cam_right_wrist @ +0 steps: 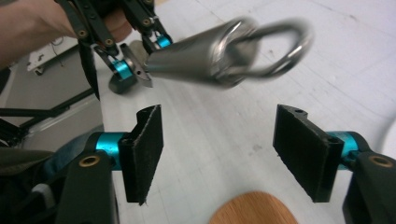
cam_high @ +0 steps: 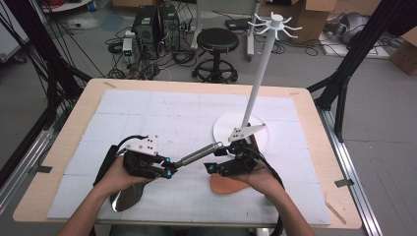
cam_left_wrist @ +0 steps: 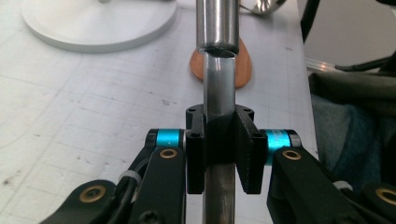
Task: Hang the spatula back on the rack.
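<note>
A long metal utensil has its shiny head [cam_high: 125,196] lying near the table's front edge under the left hand. Its handle [cam_high: 196,155] slants up to the right and ends in a hanging ring [cam_right_wrist: 275,46]. My left gripper [cam_high: 169,169] is shut on the handle [cam_left_wrist: 218,93], its pads [cam_left_wrist: 245,154] pressing both sides. My right gripper [cam_high: 212,164] stands open just below the ring end, and nothing lies between its pads [cam_right_wrist: 147,149]. A white hook stand [cam_high: 274,22] rises from a round base [cam_high: 243,132] behind the right hand.
A flat wooden piece [cam_high: 228,186] lies on the white mat under the right hand, also seen as the wooden piece [cam_right_wrist: 254,207] below the right jaws. The mat [cam_high: 162,113] stretches back to the far edge. A stool [cam_high: 216,42] and cables stand on the floor beyond.
</note>
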`<state>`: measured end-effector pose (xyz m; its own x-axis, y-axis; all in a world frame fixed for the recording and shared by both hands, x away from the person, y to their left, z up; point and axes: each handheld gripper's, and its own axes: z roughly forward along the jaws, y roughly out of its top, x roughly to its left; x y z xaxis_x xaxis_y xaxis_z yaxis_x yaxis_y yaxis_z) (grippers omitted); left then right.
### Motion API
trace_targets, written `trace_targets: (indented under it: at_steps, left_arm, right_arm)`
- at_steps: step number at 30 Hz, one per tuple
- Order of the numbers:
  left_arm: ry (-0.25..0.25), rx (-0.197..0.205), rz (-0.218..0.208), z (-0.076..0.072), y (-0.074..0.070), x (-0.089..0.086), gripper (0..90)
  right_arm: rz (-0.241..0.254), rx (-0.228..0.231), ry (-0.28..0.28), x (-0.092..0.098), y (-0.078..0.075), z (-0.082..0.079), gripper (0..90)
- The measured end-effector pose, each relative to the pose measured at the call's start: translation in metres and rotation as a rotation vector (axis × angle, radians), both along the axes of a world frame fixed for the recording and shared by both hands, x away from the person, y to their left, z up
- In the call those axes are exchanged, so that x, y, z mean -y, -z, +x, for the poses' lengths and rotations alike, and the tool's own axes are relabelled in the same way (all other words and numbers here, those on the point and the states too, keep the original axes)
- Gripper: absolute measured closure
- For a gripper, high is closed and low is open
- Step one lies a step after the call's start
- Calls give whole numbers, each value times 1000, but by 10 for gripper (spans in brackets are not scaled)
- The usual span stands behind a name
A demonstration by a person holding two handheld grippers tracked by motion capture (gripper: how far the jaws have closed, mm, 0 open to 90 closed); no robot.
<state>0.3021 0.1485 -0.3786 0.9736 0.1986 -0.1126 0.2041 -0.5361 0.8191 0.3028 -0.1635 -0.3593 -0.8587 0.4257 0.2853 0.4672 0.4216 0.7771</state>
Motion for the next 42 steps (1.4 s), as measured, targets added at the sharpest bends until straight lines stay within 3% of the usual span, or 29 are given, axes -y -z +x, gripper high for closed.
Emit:
trace_targets:
  at_steps: [3,10,17,25,31,36,39,42]
  left_arm:
    - [-16,4,-15,1,-3,1,763]
    - [-48,27,-51,4,-16,3,766]
    - [-77,16,-81,6,-20,4,769]
    - [-89,34,-107,7,-34,13,776]
    - [-90,48,-122,6,-41,17,780]
    - [-90,49,-170,6,-45,17,778]
    - [-98,50,-179,5,-47,15,759]
    - [-116,58,-192,2,-51,12,709]
  right_arm:
    - [18,6,4,-3,-2,0,364]
    - [124,54,23,-21,-11,-4,454]
    - [177,75,44,-33,-17,-4,511]
    - [223,108,76,-49,-25,-4,596]
    - [262,143,113,-48,-32,-3,677]
    - [287,157,107,-48,-40,-3,700]
    - [289,163,98,-48,-43,-3,707]
    - [322,162,83,-50,-48,-3,721]
